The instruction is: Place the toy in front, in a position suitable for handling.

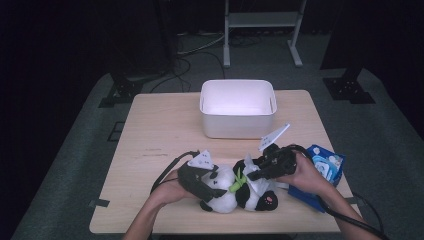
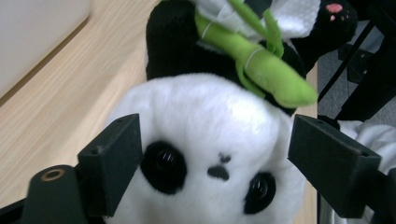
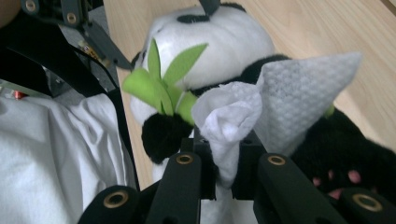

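A black and white panda plush (image 1: 225,192) lies on its back near the table's front edge, with a green felt bamboo sprig (image 2: 266,70) at its chest. My left gripper (image 1: 207,190) has its jaws pressed on both sides of the panda's white head (image 2: 205,121). My right gripper (image 3: 227,168) is shut on a crumpled white wipe (image 3: 280,93), which it holds against the panda's black body (image 3: 345,144). In the high view the right gripper (image 1: 252,172) sits over the plush's belly.
A white empty bin (image 1: 237,107) stands at the middle back of the wooden table (image 1: 160,130). A blue pack of wipes (image 1: 325,167) lies at the right, beside the right hand. A metal frame stands on the floor beyond the table.
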A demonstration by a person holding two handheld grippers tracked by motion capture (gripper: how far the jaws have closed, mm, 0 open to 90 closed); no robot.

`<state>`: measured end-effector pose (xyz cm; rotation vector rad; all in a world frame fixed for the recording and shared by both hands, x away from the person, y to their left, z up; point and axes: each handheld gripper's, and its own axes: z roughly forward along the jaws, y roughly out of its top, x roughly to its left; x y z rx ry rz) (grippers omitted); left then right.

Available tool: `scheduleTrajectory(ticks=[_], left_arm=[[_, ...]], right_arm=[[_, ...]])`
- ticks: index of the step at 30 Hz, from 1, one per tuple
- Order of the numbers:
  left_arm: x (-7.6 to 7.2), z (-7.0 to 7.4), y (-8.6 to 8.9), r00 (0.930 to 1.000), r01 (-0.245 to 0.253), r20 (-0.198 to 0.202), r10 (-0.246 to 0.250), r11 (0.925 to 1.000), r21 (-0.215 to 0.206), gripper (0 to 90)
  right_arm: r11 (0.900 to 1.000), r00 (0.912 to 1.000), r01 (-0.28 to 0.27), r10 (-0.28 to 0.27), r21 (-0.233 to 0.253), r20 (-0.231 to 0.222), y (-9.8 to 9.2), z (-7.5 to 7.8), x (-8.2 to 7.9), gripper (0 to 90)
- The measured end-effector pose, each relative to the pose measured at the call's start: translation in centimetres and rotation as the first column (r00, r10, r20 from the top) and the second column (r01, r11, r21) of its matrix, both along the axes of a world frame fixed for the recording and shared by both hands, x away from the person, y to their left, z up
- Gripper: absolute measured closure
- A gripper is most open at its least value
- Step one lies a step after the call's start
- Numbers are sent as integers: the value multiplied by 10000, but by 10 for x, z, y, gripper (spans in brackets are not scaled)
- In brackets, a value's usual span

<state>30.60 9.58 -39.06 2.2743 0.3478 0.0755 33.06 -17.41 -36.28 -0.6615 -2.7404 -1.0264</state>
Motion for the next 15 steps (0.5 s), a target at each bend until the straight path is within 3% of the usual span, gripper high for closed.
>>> scheduleTrajectory(ticks=[3, 15], left_arm=[[0, 0, 4, 9999, -95, -57, 94, 9999, -66, 148], [1, -1, 6, 9999, -93, -43, 93, 9999, 109, 118]], right_arm=[[9998, 9998, 41, -37, -181, 211, -5, 3, -5, 826], [9979, 9968, 650, -645, -81, 481, -32, 8, -13, 823]])
